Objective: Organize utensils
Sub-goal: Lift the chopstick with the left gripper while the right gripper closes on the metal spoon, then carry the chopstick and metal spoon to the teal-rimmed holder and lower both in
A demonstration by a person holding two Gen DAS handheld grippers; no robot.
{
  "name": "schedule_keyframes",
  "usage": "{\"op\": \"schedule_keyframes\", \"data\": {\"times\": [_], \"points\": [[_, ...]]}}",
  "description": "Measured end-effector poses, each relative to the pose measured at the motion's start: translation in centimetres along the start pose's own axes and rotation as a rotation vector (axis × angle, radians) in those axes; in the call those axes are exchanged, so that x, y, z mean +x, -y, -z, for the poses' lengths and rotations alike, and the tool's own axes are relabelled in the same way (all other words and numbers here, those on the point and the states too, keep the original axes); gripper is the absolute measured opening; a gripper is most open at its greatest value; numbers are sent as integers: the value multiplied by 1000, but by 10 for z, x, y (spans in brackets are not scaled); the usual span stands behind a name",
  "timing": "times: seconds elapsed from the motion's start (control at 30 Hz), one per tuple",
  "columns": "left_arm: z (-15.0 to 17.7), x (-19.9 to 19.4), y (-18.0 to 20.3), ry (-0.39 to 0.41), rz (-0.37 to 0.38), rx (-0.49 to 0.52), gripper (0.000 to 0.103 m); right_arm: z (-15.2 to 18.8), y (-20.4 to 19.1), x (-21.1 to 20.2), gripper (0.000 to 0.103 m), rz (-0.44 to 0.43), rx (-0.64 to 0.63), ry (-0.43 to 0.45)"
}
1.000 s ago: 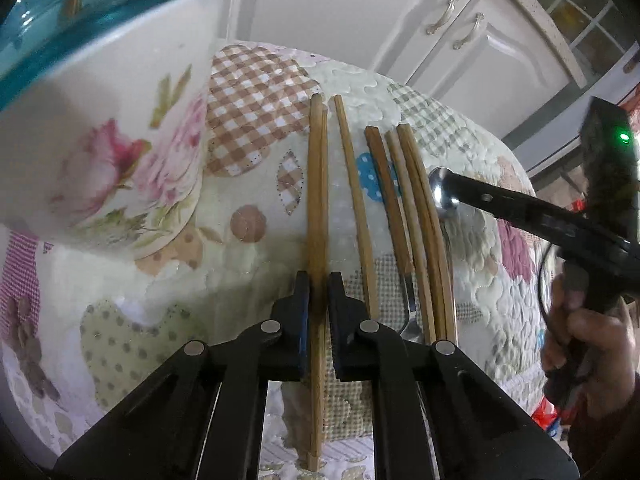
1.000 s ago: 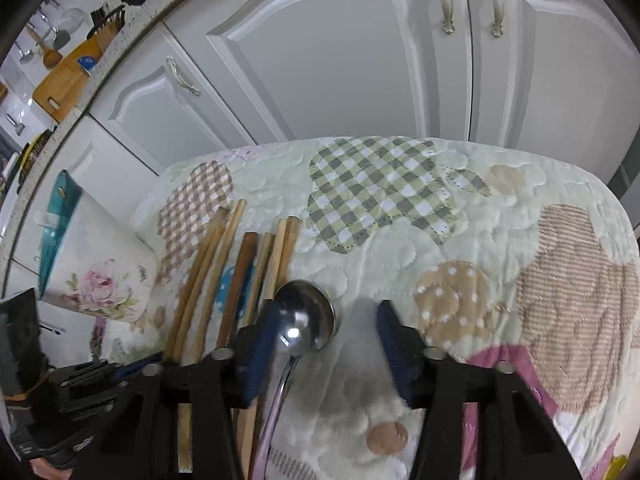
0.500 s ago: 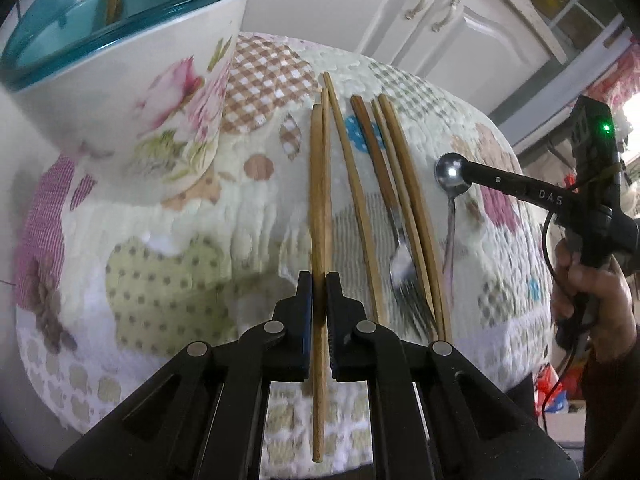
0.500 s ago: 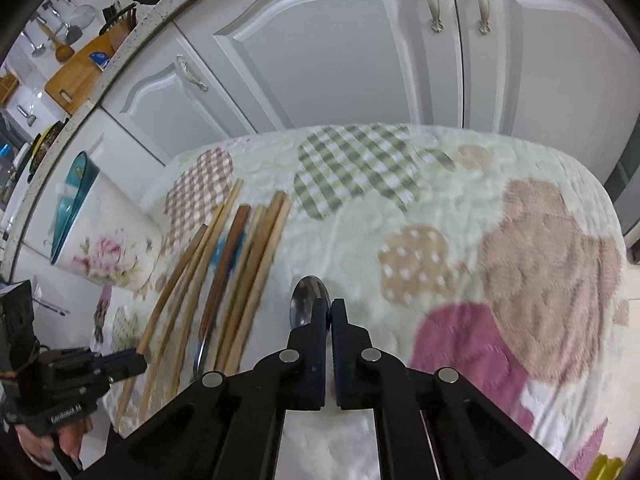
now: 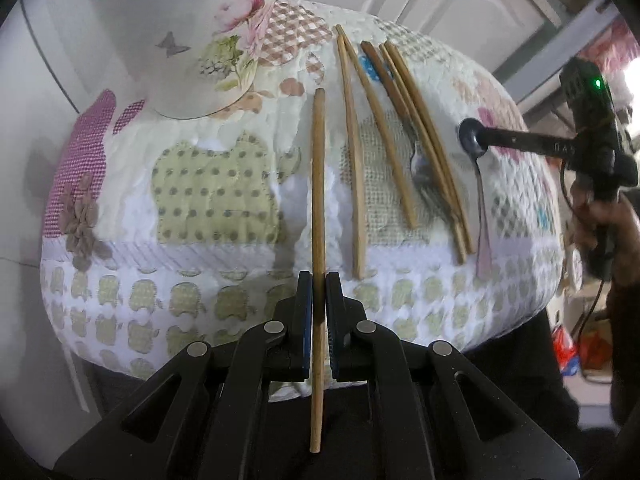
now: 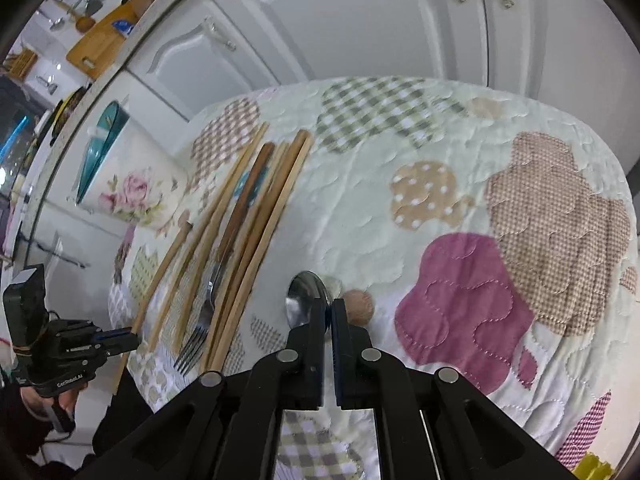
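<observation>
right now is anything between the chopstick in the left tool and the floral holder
Nothing visible. The left tool is shut on one chopstick, whose tip points toward the floral holder up and to the left. Only bare quilt lies between them; the other chopsticks and the fork lie off to the right.

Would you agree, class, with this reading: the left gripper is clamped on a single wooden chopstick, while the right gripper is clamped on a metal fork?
Not quite. The right gripper is shut on a metal spoon, not a fork; the right wrist view shows its bowl at the fingertips. The fork lies loose among the chopsticks on the quilted cloth. The left gripper is indeed clamped on a single wooden chopstick.
</observation>
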State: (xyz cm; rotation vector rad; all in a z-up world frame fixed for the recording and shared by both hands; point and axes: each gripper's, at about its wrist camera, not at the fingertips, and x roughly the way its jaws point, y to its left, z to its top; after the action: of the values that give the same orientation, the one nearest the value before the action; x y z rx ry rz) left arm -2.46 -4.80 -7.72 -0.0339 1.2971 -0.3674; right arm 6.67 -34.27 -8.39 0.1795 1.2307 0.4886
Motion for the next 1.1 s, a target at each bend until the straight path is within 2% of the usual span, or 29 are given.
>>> {"op": "schedule_keyframes", "data": {"times": [0.07, 0.1, 0.2, 0.47, 0.63, 0.7, 0.73, 0.77, 0.8, 0.83, 0.93, 1.1], "points": [[-5, -2, -4, 22, -23, -6, 7, 1, 1, 1, 10, 14, 3, 0], [-9, -2, -5, 33, -28, -10, 11, 1, 2, 1, 15, 15, 15, 4], [-25, -3, -5, 89, -50, -2, 23, 1, 5, 2, 16, 4, 42, 16], [-69, 23, 12, 141, -122, 40, 23, -1, 1, 6, 16, -2, 39, 26], [-87, 46, 20, 120, -195, 64, 23, -1, -3, 11, 17, -1, 21, 37], [-93, 46, 18, 124, -186, 42, 23, -2, -1, 12, 16, -15, 29, 53], [-95, 47, 17, 119, -178, 39, 23, -2, -1, 13, 9, -17, 31, 61], [-96, 47, 17, 119, -173, 41, 21, -2, -2, 13, 7, -18, 28, 64], [-96, 46, 17, 117, -157, 49, 8, -2, -3, 12, 5, -22, 22, 66], [-96, 44, 17, 115, -149, 50, 7, -1, -5, 10, 3, -18, 13, 70], [-89, 28, 14, 131, -76, 36, 7, 1, -15, -5, 3, 17, -34, 106], [-77, -24, 12, 225, -20, 33, 6, 2, -22, -41, 3, 34, -50, 189]]}}
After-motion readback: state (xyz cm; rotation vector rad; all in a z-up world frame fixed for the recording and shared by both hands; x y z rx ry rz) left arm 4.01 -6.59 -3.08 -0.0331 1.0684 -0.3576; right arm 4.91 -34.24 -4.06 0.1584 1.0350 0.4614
